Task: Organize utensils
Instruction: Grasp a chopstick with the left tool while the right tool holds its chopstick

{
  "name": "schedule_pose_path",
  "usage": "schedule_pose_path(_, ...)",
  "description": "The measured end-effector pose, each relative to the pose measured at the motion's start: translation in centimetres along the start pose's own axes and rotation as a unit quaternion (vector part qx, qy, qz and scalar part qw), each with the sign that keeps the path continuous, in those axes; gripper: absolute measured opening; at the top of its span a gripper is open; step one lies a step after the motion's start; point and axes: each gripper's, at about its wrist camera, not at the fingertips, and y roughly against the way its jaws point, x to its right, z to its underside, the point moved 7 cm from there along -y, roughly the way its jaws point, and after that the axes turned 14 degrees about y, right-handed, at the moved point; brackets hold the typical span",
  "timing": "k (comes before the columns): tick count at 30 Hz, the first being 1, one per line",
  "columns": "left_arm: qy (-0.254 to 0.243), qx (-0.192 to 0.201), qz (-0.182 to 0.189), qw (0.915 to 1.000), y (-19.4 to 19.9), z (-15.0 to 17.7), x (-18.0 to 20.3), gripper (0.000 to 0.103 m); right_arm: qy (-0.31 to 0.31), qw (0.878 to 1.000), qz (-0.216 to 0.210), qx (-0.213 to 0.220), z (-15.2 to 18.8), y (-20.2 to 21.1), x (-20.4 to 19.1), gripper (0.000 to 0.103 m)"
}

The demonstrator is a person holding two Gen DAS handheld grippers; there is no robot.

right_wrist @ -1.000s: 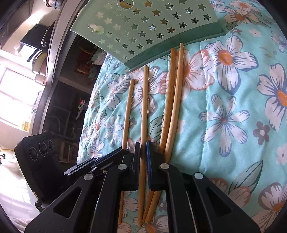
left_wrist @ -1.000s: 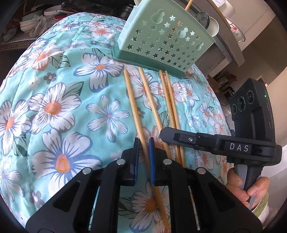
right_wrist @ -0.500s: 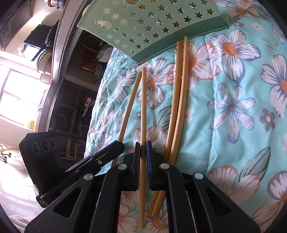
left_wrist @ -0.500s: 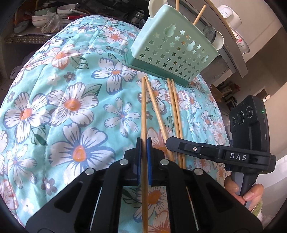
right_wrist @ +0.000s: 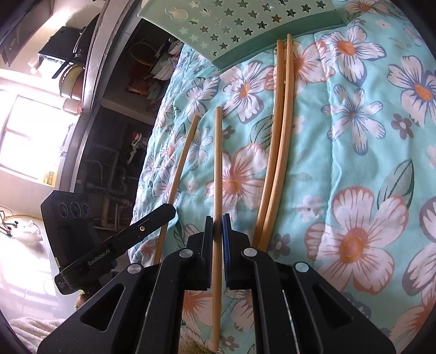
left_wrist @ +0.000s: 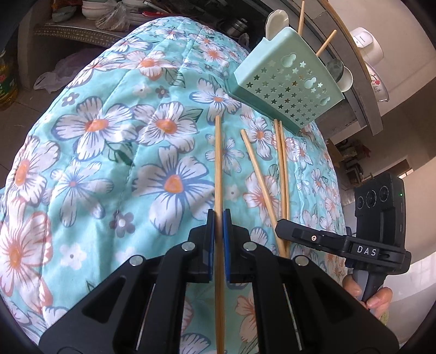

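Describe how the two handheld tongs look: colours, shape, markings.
Both are matte black plastic. The left tongs and right tongs have blue pads and silver rivets. Seen from the side, the right one carries a white "DAS" label; the left one reads "GenRobot.AI".

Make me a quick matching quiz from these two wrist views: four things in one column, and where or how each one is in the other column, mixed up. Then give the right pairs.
Column one
1. left gripper
2. right gripper
3. pair of chopsticks
4. green holder

Column two
A. lying side by side on the floral quilt, gripped by nothing
B. standing at the far edge of the quilt, with a white spoon and chopsticks sticking out of it
C. shut on one chopstick, with the other gripper at its right
D. shut on one chopstick, with the other gripper at its left

Pairs: 1-C, 2-D, 3-A, 4-B
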Motion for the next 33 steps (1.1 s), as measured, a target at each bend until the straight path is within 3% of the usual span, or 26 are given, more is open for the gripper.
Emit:
schedule_pose_path(8, -0.015, -0.013, -0.003, 0.9998, 0.3, 0.0, -0.2, 0.007, 0.015, 0.999, 0.028, -0.012, -0.6, 0.0, -0.4, 0.009)
schedule_pose_path(13, -0.046, 0.004, -0.005, 0.9989, 1.1, -1.4, 0.6, 0.014, 0.035, 0.998, 0.044, -0.004, -2.8, 0.3, -1.0, 0.017)
schedule_pose_path(24, -0.152, 0.022, -0.04, 0.9873, -1.1, -4.2, 3.6, 0.02, 0.077, 0.993, 0.086, 0.0, -6.8, -1.0, -1.1, 0.02)
schedule_pose_path(33, -0.178, 0.022, -0.056, 0.9822, -3.7, -6.2, 4.3, 0.02, 0.088, 0.991, 0.101, -0.011, -8.5, -3.0, -0.3, 0.02)
